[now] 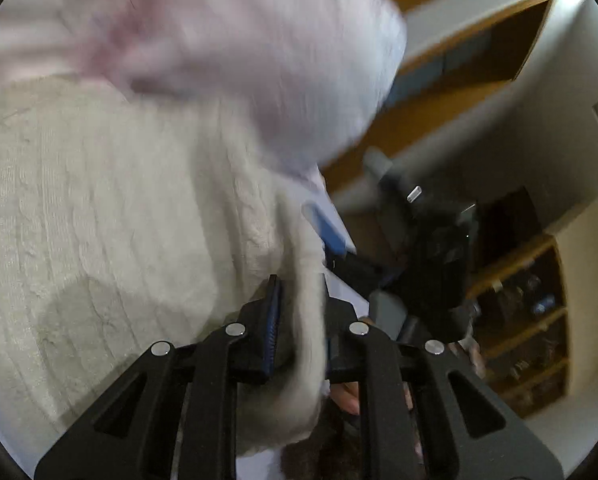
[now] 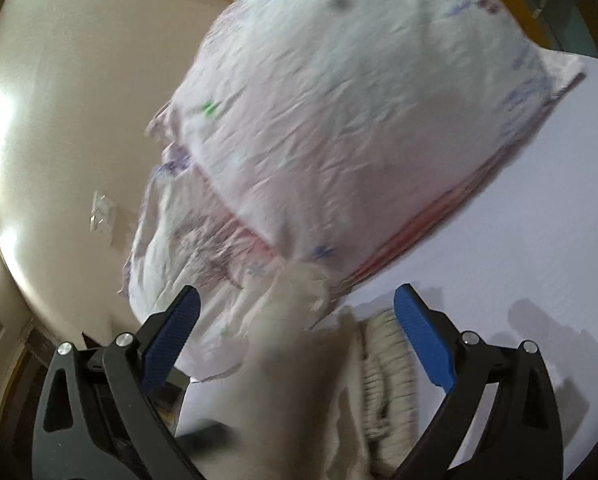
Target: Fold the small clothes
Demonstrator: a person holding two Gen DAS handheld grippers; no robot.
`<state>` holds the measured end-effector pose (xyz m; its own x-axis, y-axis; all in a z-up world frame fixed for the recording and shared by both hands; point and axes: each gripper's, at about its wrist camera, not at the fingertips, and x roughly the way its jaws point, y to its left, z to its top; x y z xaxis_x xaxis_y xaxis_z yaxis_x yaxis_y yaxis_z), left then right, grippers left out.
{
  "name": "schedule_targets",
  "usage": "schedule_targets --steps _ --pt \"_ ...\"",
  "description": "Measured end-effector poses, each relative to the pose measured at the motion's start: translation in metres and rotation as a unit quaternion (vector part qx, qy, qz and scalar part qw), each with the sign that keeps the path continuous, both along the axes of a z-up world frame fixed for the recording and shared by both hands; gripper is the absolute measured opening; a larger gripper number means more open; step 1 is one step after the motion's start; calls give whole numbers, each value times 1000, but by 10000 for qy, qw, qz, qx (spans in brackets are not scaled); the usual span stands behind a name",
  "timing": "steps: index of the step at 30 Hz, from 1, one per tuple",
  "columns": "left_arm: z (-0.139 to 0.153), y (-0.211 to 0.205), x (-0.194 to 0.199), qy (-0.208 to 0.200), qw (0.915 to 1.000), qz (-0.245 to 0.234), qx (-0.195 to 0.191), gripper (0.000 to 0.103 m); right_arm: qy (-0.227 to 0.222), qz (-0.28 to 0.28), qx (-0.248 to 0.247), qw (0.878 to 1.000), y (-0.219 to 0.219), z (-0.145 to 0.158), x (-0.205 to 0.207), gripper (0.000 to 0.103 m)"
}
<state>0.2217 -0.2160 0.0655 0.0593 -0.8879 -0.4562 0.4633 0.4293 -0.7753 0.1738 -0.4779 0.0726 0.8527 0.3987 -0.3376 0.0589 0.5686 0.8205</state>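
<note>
A cream cable-knit sweater (image 1: 111,216) fills the left of the left wrist view. My left gripper (image 1: 299,312) is shut on a fold of its edge, which runs down between the blue pads. A pale pink printed garment (image 1: 259,48) lies blurred beyond it. In the right wrist view my right gripper (image 2: 297,312) is open, its blue pads (image 2: 423,340) wide apart. Cream knit (image 2: 383,376) and a blurred cream fold (image 2: 291,360) lie between the fingers, untouched by either pad. The pink printed garment (image 2: 339,120) is piled just ahead. My right gripper (image 1: 431,264) also shows dark in the left wrist view.
A white table surface (image 2: 531,220) lies under the clothes at the right. A beige wall with a switch plate (image 2: 103,212) is on the left. Wooden shelves (image 1: 527,320) and a wooden door frame (image 1: 479,52) stand behind.
</note>
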Motion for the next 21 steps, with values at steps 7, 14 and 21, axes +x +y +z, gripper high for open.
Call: schedule_targets --steps 7,14,21 --pt "33 76 -25 -756 9918 1030 -53 74 976 799 -54 9920 -2 -18 16 101" --pt "-17 124 -21 -212 9720 1699 1609 77 2084 1589 -522 9636 37 -51 43 99" --pt "-42 96 -14 69 9777 1471 1499 78 1998 1713 -505 9634 45 -65 45 46"
